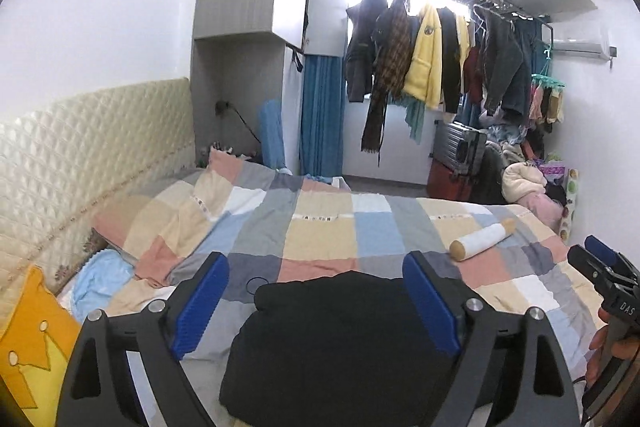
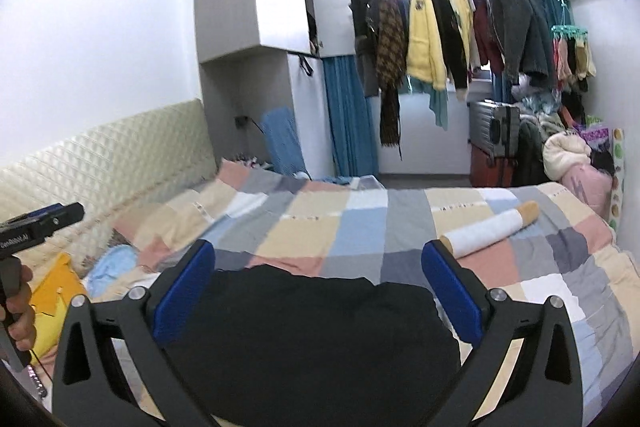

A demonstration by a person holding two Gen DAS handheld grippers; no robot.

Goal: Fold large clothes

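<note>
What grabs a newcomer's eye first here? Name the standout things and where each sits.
The black garment dominates, lying bunched on the patchwork quilt between the open right gripper. Behind the bed, a yellow jacket stands out among dark clothes on the ceiling rack by the window. A white roller lies on the quilt to the right.

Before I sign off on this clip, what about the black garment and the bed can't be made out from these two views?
- Black garment: near edge cut off by the bottom frame edge in both views, and its sides pass behind the gripper fingers; garment type and fold count unreadable.
- White roll: too small to identify.
- Yellow cushion: cut off by the left wrist view's left edge.
</note>
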